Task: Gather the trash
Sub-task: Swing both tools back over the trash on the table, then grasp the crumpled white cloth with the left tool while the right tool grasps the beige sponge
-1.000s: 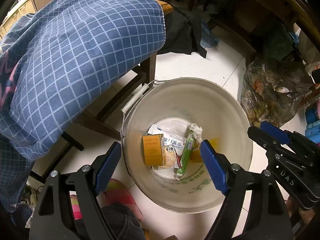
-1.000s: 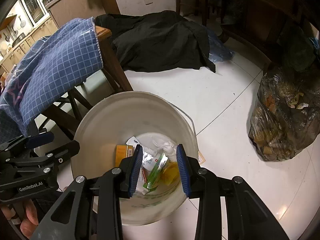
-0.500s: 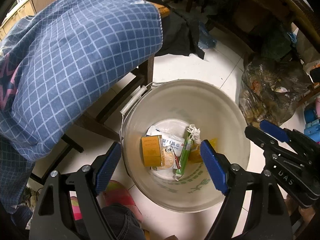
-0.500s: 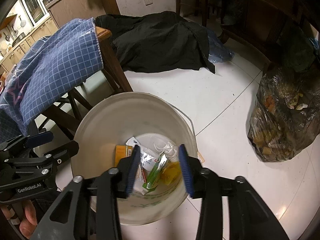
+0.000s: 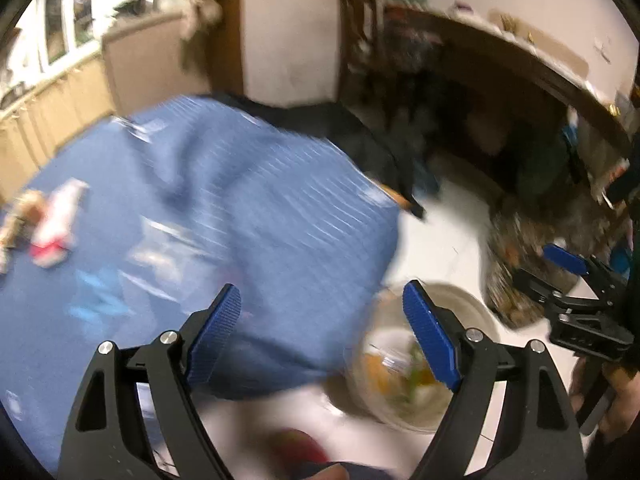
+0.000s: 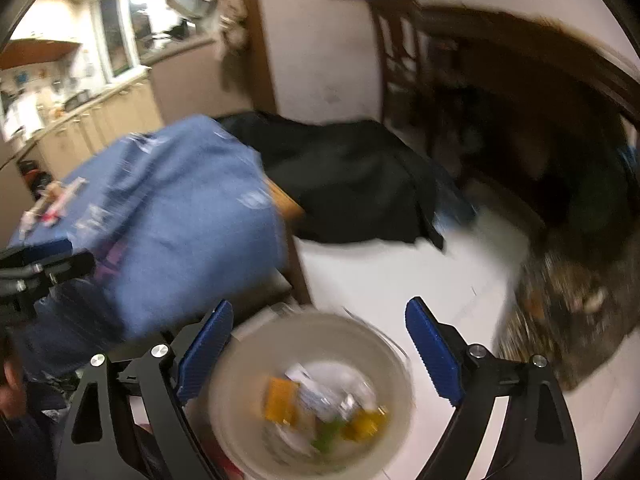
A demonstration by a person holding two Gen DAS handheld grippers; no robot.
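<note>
1. The left gripper (image 5: 322, 330) has its blue-padded jaws spread wide and holds nothing; they hang in the air over the edge of the blue cloth (image 5: 248, 216) that covers a table. On the cloth at the far left lies a blurred red-and-white wrapper (image 5: 54, 226) beside other scraps too smeared to name.
2. The left gripper points more level than a second ago, when it looked straight down into the bucket; the room, wall and cabinets now fill the upper view and everything is motion-blurred.
3. The pale bucket (image 6: 248, 360) stands on the white floor, low in both views, with the collected trash (image 6: 320, 408) in its bottom: an orange box, white paper, something green and something yellow.
4. The right gripper (image 6: 316, 354) is also spread wide and empty, above the bucket's rim. A second ago its jaws were narrow over the trash; they have since opened and the gripper has tilted upward.
5. Right of the bucket sits a dark, full garbage bag (image 6: 568, 308); behind it a black garment (image 6: 352, 184) lies draped to the floor.
</note>
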